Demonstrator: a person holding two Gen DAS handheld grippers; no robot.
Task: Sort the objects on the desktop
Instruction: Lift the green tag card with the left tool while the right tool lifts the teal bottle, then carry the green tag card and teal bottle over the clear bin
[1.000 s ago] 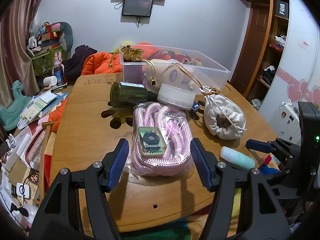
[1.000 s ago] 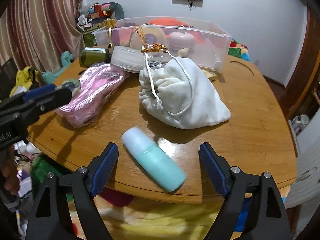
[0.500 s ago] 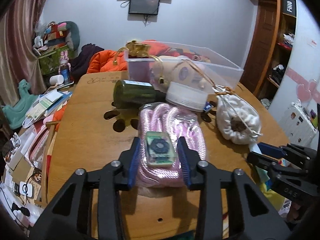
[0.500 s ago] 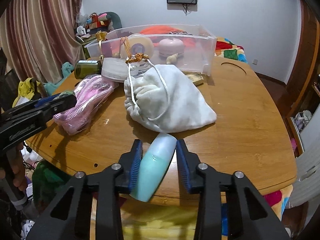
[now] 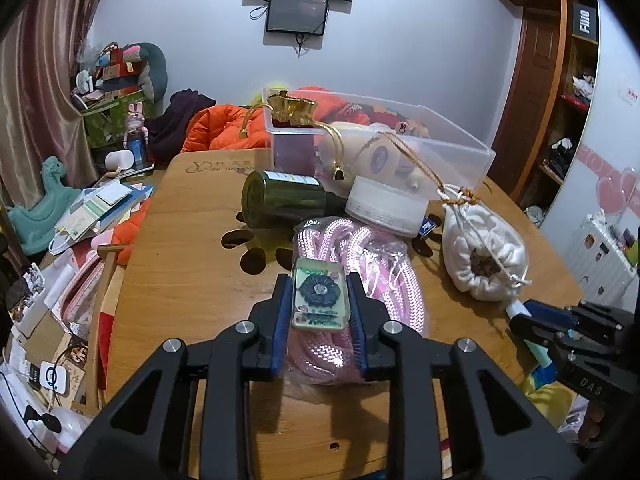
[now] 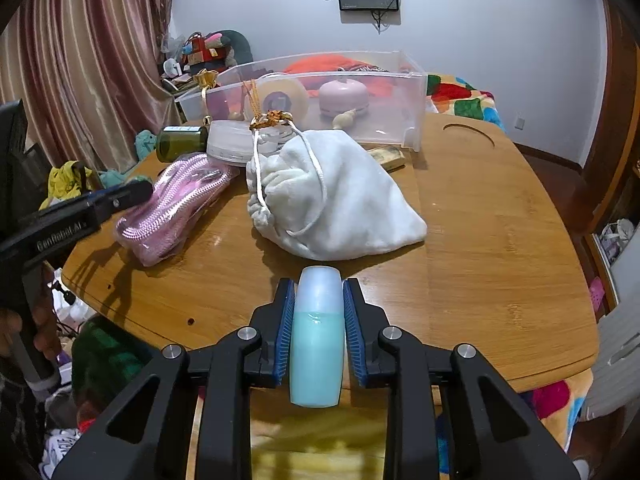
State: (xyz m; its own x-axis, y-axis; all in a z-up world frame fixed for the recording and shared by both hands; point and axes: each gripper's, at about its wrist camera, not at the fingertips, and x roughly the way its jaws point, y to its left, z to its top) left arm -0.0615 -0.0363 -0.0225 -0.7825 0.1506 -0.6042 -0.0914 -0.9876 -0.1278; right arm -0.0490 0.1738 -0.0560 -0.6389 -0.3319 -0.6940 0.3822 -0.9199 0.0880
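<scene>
My left gripper point(image 5: 319, 286) is shut on a small clear block with a dark flower inside point(image 5: 319, 298), held just above a bagged pink rope coil point(image 5: 384, 264). My right gripper point(image 6: 318, 294) is shut on a pale teal bottle point(image 6: 317, 340), lifted at the wooden table's near edge point(image 6: 500, 248). A white drawstring pouch point(image 6: 336, 196) lies in front of it. A clear plastic bin point(image 6: 320, 92) holding a tape roll and a pink round item stands at the back.
A dark green bottle point(image 5: 280, 198) lies on its side beside a round white tin point(image 5: 384, 208) in front of the bin. A small gold bar point(image 6: 388, 156) lies by the bin. Papers and clutter point(image 5: 92, 212) crowd the floor on the left.
Both grippers closed from open: the left onto the clear flower block, the right onto the teal bottle, which turned to lie along the fingers. Both objects are now raised slightly.
</scene>
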